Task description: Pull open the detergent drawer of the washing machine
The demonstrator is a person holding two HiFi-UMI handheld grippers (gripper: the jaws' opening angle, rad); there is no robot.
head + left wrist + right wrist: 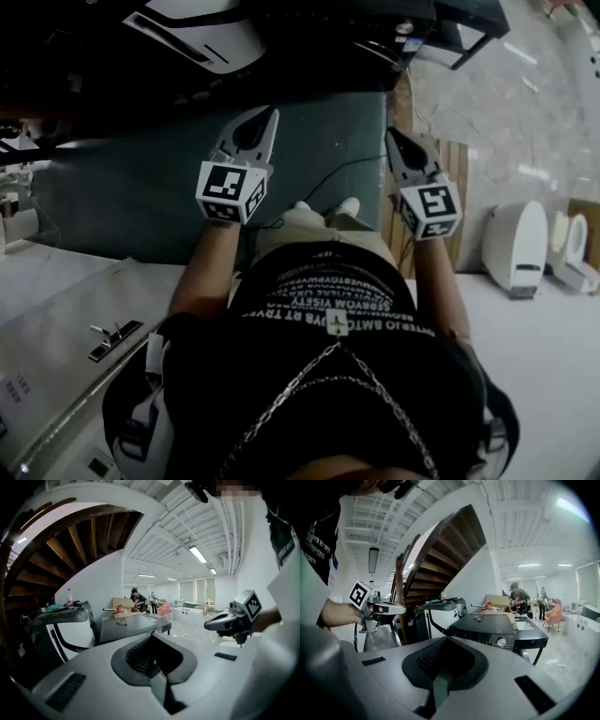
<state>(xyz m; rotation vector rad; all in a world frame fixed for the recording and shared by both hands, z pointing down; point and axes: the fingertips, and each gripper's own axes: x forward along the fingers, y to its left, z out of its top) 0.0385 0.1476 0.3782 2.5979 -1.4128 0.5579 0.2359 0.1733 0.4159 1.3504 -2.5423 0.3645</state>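
We held our left gripper [270, 114] and right gripper [394, 137] shut and empty, with the washing machine [497, 629] ahead, seemingly nearer the right.

Dark wooden stair treads [440, 555], smooth dark washing machine top [492, 623], glossy pale veined stone floor [487, 84]

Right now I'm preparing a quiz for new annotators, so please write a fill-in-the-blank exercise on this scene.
1. The left gripper and the right gripper both have their jaws ___.
2. Between each gripper's jaws there is ___.
3. The washer has one round ___ on its panel.
4. Neither gripper ___ the washer.

Missing words: shut; nothing; knob; touches.
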